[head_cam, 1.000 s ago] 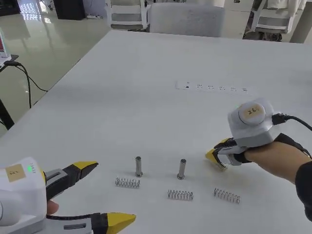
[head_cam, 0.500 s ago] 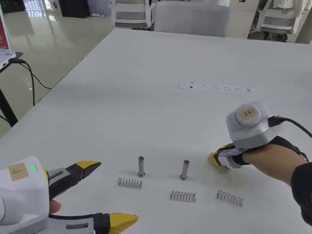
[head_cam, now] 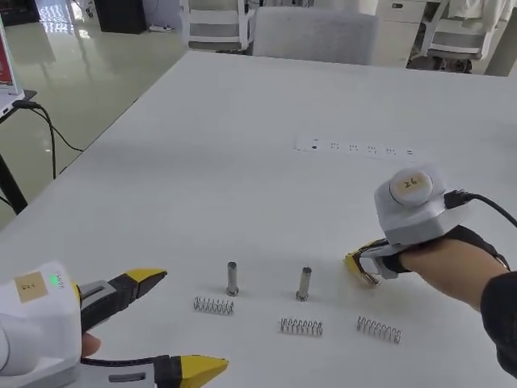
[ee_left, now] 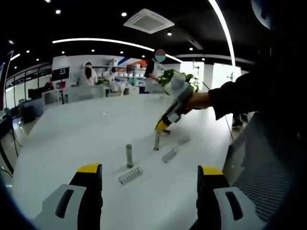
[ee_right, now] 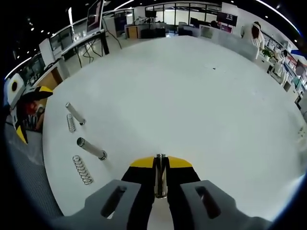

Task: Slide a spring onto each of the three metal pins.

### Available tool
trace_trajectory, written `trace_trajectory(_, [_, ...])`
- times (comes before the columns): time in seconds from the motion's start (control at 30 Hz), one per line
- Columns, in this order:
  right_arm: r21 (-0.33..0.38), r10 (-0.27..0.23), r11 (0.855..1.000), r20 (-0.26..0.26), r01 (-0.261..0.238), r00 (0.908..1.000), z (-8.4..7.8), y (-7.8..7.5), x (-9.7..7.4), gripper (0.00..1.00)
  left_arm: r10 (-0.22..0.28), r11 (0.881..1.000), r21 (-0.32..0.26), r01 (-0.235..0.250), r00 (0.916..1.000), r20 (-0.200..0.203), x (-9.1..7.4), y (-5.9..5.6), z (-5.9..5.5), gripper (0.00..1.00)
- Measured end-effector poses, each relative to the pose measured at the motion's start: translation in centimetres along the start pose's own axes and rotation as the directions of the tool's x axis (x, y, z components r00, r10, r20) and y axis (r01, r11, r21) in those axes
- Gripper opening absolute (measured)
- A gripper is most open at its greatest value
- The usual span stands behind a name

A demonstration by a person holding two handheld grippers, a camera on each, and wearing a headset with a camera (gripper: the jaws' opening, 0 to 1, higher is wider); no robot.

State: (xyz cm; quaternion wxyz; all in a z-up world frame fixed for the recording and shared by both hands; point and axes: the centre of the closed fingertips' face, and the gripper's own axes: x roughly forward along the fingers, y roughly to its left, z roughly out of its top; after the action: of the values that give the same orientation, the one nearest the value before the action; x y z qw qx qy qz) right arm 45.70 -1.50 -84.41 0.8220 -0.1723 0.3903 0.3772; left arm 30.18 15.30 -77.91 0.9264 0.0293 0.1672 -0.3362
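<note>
Nothing on the white table (head_cam: 242,162) has shifted in the last second; only your head has drifted a little. Nearest you, your left gripper (head_cam: 184,322) hovers with its jaws wide apart. Beyond it three springs lie in a row: left spring (head_cam: 213,305), middle spring (head_cam: 301,326) and right spring (head_cam: 379,329). Just behind the first two stand the left pin (head_cam: 232,278) and middle pin (head_cam: 304,284), both upright. Past the right spring, your right gripper (head_cam: 361,267) sits low, clamped on the third pin (ee_right: 160,184). Farther off lies a power strip (head_cam: 355,149).

Smooth matt white tabletop (head_cam: 242,162); each pin (head_cam: 233,278) satiny grey metal, each spring (head_cam: 213,305) thin bright wire. The fingers (head_cam: 121,293) look matt black plastic, yellow-tipped. Far left, the floor (head_cam: 97,65) gleams glossy.
</note>
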Motion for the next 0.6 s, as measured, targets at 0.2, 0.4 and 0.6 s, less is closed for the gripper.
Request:
trace_trajectory(0.2, [0.012, 0.004, 1.0, 0.038, -0.005, 0.9993, 0.1, 0.4, -1.5, 0.05, -0.005, 1.0, 0.009, 0.005, 1.0, 0.003, 0.0, -0.1, 0.1, 0.77])
trace_trajectory(0.4, [0.002, -0.009, 1.0, 0.066, 0.009, 0.9978, -0.1, 0.7, -2.6, 0.05, -0.007, 1.0, 0.016, 0.007, 0.9999, 0.007, 0.0, -0.2, 0.3, 0.77])
trace_trajectory(0.6, [-0.004, -0.016, 1.0, 0.079, 0.016, 0.9968, -0.5, 1.2, -3.4, 0.05, -0.011, 1.0, 0.022, 0.011, 0.9999, 0.007, 0.0, -0.4, 0.3, 0.77])
